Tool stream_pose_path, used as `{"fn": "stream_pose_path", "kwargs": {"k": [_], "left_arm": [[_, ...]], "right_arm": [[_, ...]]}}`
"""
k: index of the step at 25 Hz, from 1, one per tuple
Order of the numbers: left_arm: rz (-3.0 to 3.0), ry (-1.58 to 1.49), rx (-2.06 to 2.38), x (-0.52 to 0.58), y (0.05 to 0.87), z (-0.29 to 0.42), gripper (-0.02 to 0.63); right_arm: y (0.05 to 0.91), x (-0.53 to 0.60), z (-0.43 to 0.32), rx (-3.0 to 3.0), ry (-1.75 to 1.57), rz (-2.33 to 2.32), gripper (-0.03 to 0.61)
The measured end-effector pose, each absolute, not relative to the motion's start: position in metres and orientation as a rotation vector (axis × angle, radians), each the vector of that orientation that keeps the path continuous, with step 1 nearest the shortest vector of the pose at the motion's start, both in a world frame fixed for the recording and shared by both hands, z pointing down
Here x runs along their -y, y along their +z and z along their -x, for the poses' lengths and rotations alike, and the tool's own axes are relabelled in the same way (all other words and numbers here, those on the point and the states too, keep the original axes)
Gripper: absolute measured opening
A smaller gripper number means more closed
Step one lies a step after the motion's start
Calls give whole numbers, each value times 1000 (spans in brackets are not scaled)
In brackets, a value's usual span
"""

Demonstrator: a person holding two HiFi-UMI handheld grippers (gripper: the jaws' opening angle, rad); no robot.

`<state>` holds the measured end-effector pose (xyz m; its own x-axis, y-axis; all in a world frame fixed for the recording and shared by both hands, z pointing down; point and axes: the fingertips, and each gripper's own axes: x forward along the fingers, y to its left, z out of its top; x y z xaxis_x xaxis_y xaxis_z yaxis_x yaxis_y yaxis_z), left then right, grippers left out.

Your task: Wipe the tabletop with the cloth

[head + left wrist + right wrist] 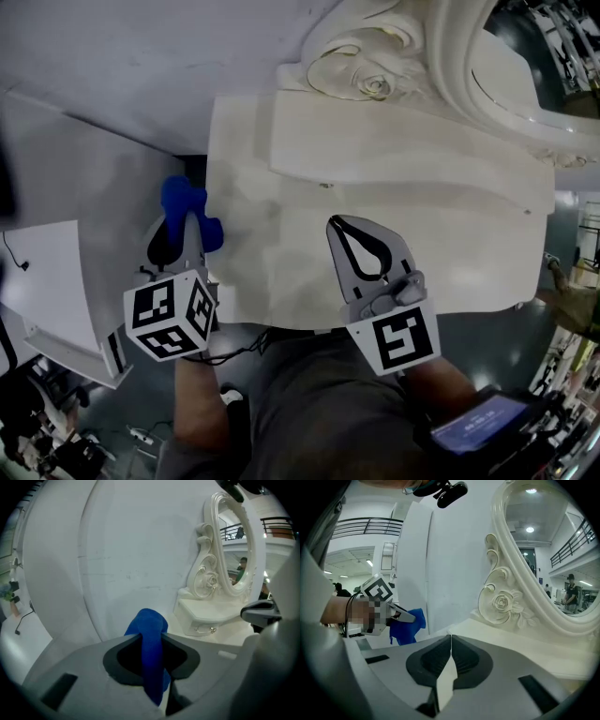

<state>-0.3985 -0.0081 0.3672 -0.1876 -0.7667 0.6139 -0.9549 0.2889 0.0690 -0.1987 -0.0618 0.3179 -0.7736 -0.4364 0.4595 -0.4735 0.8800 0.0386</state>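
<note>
Just off the left edge of the tabletop (281,272): blue cloth (180,197), pinched between the jaws of the left gripper (152,639) and running lengthwise out past their tips. Hard to tell whether touching the edge. Likely calls for a short carry rightward and down onto the surface. Over the front middle of the top: right gripper (450,639), jaws pressed together on nothing. Along the back: raised shelf (403,159) and carved mirror (487,75), closing off any sweep that way.
</note>
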Motion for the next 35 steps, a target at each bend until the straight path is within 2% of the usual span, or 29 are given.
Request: {"fn": "stream_pose_path", "kwargs": {"k": [14, 35], "left_arm": [[-1531, 494, 1877, 21, 443, 367, 94], [-1504, 602, 1845, 31, 455, 307, 94]], "right_arm": [[352, 65, 190, 2499, 144, -682, 14], [360, 76, 129, 2496, 177, -696, 14]]}}
